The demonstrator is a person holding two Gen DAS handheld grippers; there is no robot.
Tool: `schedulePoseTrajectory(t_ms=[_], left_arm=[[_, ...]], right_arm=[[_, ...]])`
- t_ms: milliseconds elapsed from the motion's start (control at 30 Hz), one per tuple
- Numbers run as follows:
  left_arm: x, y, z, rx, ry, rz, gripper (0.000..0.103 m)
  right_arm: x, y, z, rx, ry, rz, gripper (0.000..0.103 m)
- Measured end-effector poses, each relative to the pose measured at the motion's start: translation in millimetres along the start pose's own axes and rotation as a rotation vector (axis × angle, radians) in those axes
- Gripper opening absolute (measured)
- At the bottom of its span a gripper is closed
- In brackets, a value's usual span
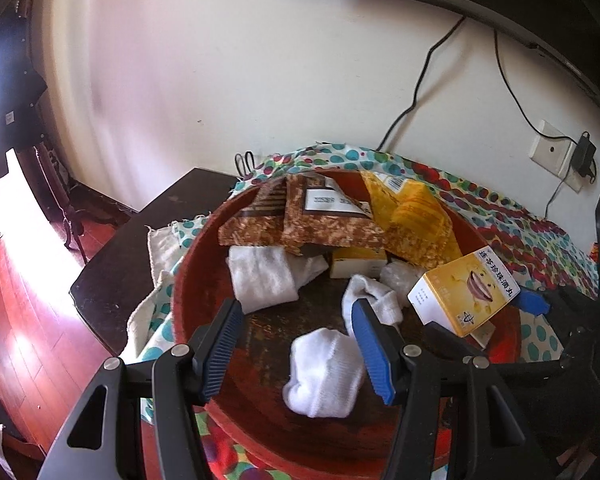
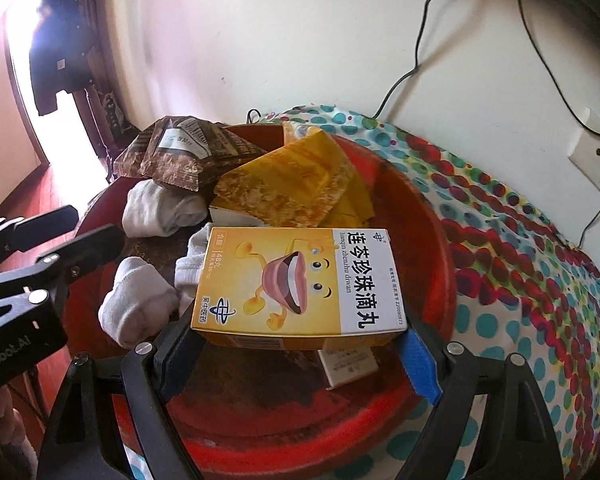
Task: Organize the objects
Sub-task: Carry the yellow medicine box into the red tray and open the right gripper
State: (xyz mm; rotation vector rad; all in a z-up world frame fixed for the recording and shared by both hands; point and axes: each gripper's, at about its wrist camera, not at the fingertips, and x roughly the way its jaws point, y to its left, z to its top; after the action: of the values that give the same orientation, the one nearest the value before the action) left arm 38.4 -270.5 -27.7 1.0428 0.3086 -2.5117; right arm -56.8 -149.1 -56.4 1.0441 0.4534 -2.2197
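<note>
A wide red bowl (image 1: 184,280) holds brown snack packets (image 1: 300,220), yellow packets (image 1: 416,216), several white socks and small boxes. My left gripper (image 1: 298,306) hangs open over the bowl's floor. A rolled white sock (image 1: 324,372) lies loose below it, close to the right finger. My right gripper (image 2: 300,336) is shut on a yellow and white medicine box (image 2: 300,280), one pad at each end. The box hangs over the bowl's right side, above a small white box (image 2: 348,364). In the left wrist view the medicine box (image 1: 464,296) shows tilted at the right.
The bowl stands on a dotted cloth (image 2: 540,280) over a dark table (image 1: 140,240) against a white wall. Scissors (image 1: 244,160) lie behind the bowl. A wall socket (image 1: 548,148) with a charger and hanging cables is at the right. Red wooden floor lies at the left.
</note>
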Motion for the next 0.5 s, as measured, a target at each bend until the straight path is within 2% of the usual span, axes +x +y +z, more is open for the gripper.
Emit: schedulePoseTrajectory(t_ms=[500], left_arm=[[-6.3,14.5,4.7,-0.041,-0.007,0.032,0.059]], right_arm=[[17.1,9.8,-1.6,0.000,0.016,-0.014,0.087]])
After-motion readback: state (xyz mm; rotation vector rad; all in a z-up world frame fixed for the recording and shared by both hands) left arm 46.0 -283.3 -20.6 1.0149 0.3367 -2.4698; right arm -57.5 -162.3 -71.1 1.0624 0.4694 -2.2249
